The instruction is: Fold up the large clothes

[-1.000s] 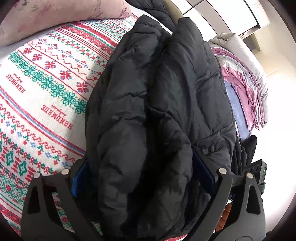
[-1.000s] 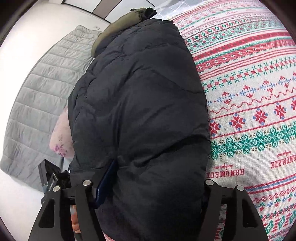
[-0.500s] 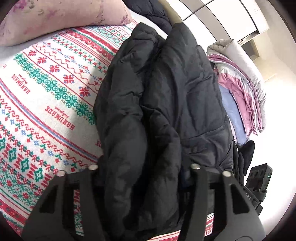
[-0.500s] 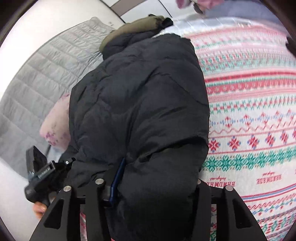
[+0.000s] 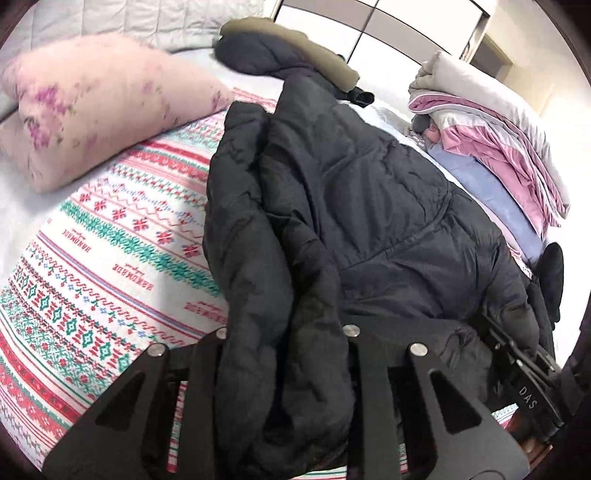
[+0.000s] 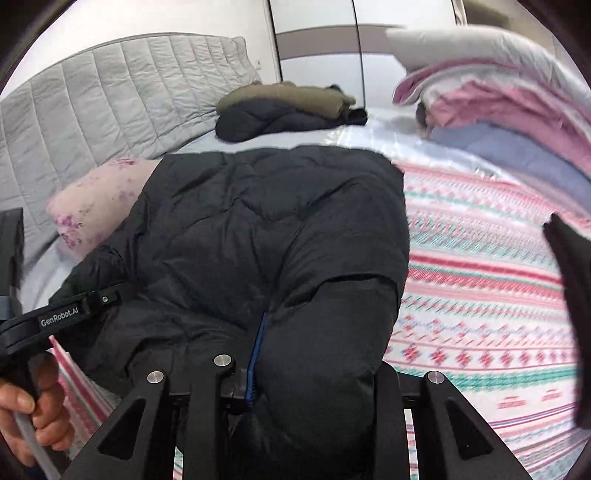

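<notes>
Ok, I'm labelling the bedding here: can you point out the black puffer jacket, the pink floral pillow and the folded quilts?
black puffer jacket (image 5: 369, 192), left wrist view, upper panel.
pink floral pillow (image 5: 99, 107), left wrist view, middle.
folded quilts (image 5: 491, 125), left wrist view, pink layer.

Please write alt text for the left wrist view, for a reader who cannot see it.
The left gripper is shut on a bunched fold of a black puffer jacket lying on a patterned bedspread. A pink pillow is behind; folded bedding is stacked right.

Quilted grey headboard (image 6: 110, 96), white wardrobe doors (image 5: 388, 33), patterned bedspread (image 5: 110, 258).
</notes>
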Tool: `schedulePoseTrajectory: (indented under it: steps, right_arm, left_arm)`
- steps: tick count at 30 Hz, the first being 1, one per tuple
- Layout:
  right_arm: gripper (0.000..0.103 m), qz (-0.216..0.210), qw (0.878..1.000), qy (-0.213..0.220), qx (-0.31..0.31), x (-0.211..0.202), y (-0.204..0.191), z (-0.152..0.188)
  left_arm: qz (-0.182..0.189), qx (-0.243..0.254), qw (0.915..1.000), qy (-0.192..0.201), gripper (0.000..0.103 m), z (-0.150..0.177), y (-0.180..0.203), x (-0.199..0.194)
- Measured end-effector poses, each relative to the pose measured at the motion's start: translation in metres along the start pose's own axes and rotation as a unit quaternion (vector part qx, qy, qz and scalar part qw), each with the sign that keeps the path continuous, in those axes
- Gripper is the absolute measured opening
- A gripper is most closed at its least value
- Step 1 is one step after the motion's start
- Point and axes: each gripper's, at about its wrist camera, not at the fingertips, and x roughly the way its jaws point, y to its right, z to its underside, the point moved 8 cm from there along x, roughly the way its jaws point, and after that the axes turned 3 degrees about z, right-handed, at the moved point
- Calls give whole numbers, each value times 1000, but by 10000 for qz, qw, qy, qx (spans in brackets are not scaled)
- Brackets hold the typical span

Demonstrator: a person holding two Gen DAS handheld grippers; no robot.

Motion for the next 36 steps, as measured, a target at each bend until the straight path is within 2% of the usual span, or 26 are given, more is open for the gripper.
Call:
schedulePoseTrajectory:
  steps: [8, 15, 23, 29, 32, 33, 36]
  right_arm:
    - [28, 370, 9989, 235, 140, -20, 32, -1]
    - [27, 649, 9968, 465, 103, -43, 50, -5]
    - [25, 709, 9937, 831, 255, -80, 79, -13]
    - [24, 1027, 9822, 1571, -54, -143, 126, -51]
    - [24, 1217, 9704, 2082, -100, -192, 166, -63]
    - [24, 1291, 9666, 2213, -96, -205, 178, -67]
    - [24, 1588, 9473, 2781, 79, -264, 237, -73]
  left_arm:
    - [-13, 147, 9999, 2, 23, 2, 37, 1]
    - [72, 84, 9999, 48, 21, -2, 55, -8]
    - [404, 60, 9988, 277, 20, -3, 99, -30]
    - [1109, -19, 9919, 613, 20, -13, 172, -50]
    - [1596, 209, 9823, 956, 20, -17, 231, -65]
    - [1805, 347, 9768, 1096, 20, -16, 261, -71]
    - [2308, 636, 9631, 1228, 20, -9, 337, -79]
